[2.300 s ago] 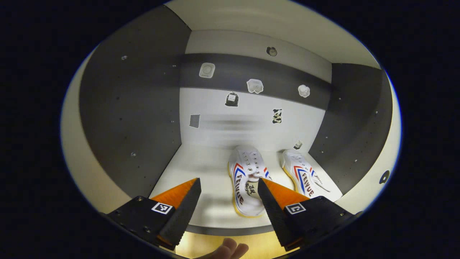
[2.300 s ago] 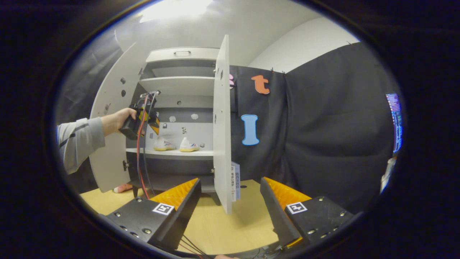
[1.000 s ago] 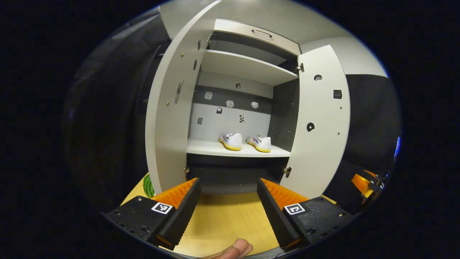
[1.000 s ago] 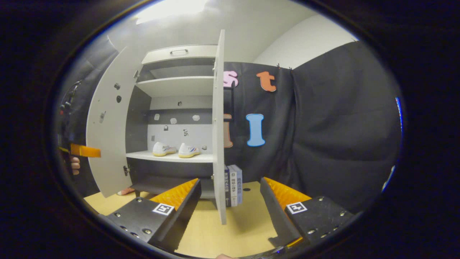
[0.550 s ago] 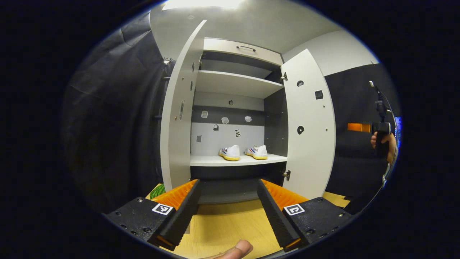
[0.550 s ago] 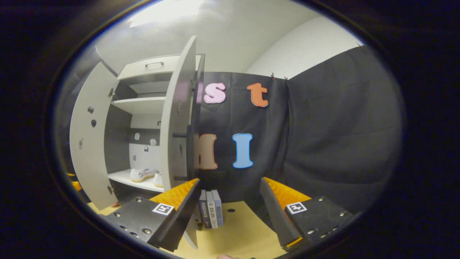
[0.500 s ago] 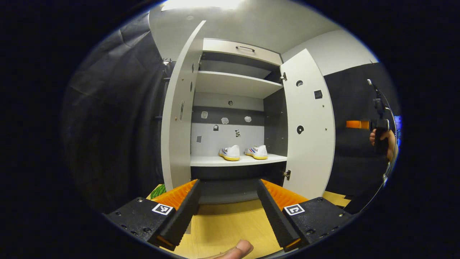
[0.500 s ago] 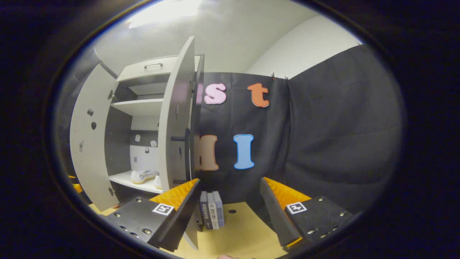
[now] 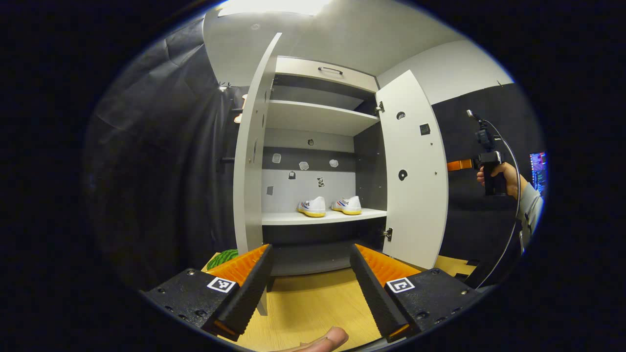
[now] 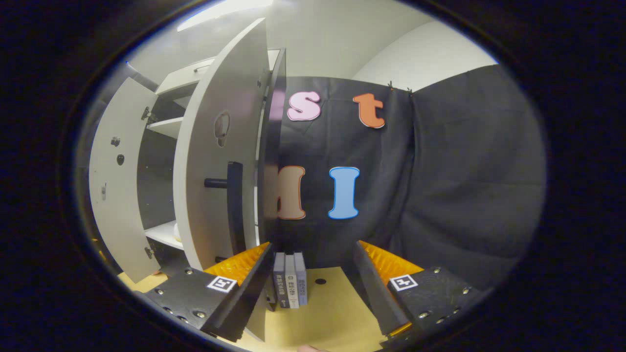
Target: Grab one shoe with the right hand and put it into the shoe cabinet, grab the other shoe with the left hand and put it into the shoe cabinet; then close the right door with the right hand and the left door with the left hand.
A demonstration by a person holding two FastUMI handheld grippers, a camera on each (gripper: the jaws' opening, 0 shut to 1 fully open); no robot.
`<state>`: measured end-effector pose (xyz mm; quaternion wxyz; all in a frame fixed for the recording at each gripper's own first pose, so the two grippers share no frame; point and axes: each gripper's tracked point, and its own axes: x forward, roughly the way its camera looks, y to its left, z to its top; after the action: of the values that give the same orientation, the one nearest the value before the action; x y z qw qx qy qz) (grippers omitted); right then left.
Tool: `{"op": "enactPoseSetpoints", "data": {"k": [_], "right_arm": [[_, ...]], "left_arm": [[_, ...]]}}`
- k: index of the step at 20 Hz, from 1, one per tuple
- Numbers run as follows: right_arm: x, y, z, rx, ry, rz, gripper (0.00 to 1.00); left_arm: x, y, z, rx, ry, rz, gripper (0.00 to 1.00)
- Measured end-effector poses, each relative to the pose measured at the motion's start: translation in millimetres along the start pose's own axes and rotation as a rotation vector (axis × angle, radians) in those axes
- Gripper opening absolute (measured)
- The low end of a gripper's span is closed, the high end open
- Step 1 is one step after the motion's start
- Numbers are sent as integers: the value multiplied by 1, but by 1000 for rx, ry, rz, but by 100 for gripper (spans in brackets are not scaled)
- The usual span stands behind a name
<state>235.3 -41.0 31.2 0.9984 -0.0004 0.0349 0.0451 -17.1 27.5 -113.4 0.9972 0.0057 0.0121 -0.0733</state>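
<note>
Counts, left gripper view: 2 white canvas shoes w/ yellow soles, one on the left (image 9: pixel 312 206) and one on the right (image 9: pixel 348 205), side by side on 1 pale shelf of 1 grey-and-white shoe cabinet (image 9: pixel 318 122). 2 pale cabinet doors, the left door (image 9: pixel 248 171) and the right door (image 9: pixel 413 171), both open. 1 drawer handle (image 9: pixel 330 70) up top. 6 small stickers on the cabinet's back panel (image 9: pixel 303 165); approx, they're tiny.

Right gripper view: 3 upright books (image 10: pixel 290 286) on the wooden floor; 1 dark bar handle (image 10: pixel 234 205) on the near door.
</note>
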Motion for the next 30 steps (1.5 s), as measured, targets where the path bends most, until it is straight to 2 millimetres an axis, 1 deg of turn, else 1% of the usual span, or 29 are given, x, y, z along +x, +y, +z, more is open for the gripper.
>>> {"op": "enactPoseSetpoints", "data": {"k": [1, 2, 3, 4, 5, 6, 7, 8, 10, 11, 12, 14, 16, 19, 20, 21, 22, 24, 25, 27, 28, 29, 30], "right_arm": [[3, 3, -2, -16, 6, -11, 98], [2, 2, 1, -39, -2, -28, 98], [2, 2, 3, -42, -4, -39, 95], [1, 5, 2, -23, 2, -40, 94], [0, 11, 1, -6, 11, -30, 92], [0, 18, 0, 4, 15, -18, 94], [-2, 23, 0, 7, 20, -11, 94], [-3, 28, 0, 8, 22, -6, 92], [-6, 41, -1, 13, 25, 4, 92], [-7, 48, -1, 13, 26, 16, 92], [-8, 58, -1, 10, 27, 33, 94], [-8, 79, 1, -4, 28, 64, 94], [-6, 102, 1, -12, 23, 87, 94], [-1, 130, 0, -11, 29, 72, 95], [2, 138, -2, -14, 33, 63, 94], [6, 147, -3, -8, 34, 62, 97], [10, 160, -4, 6, 37, 76, 94], [17, 189, -13, 31, 53, 126, 95], [19, 200, -17, 36, 58, 145, 94], [19, 207, -21, 27, 45, 132, 97], [18, 209, -23, 26, 33, 121, 95], [16, 213, -27, 28, 28, 124, 95], [14, 217, -32, 23, 28, 131, 95]], "left_arm": [[-1, 4, -3, 3, 8, 3, 96], [-1, 9, -6, 7, 17, 9, 96], [-2, 15, -9, 6, 24, 15, 96], [-1, 20, -8, 2, 27, 19, 96], [-1, 26, -11, -8, 35, 29, 96], [0, 30, -10, -22, 39, 38, 96], [-2, 31, -10, -37, 37, 41, 96], [-3, 32, -7, -48, 35, 39, 96], [-5, 34, -7, -58, 34, 39, 96], [-6, 36, -5, -52, 31, 41, 96], [-7, 36, -3, -45, 26, 41, 96], [-6, 37, 3, -35, 6, 38, 96], [-8, 39, 0, -33, 17, 44, 96], [-11, 44, -4, -39, 36, 46, 96], [-10, 48, -3, -43, 36, 51, 96], [-10, 54, -2, -47, 34, 61, 96], [-9, 61, -1, -50, 31, 71, 96], [-13, 74, -1, -52, 27, 89, 96], [-15, 81, 1, -51, 20, 100, 96], [-19, 99, 5, -43, 21, 133, 96], [-21, 107, 9, -37, 16, 144, 96], [-22, 114, 16, -28, 1, 151, 96], [-24, 123, 23, -15, -18, 158, 92]]}}
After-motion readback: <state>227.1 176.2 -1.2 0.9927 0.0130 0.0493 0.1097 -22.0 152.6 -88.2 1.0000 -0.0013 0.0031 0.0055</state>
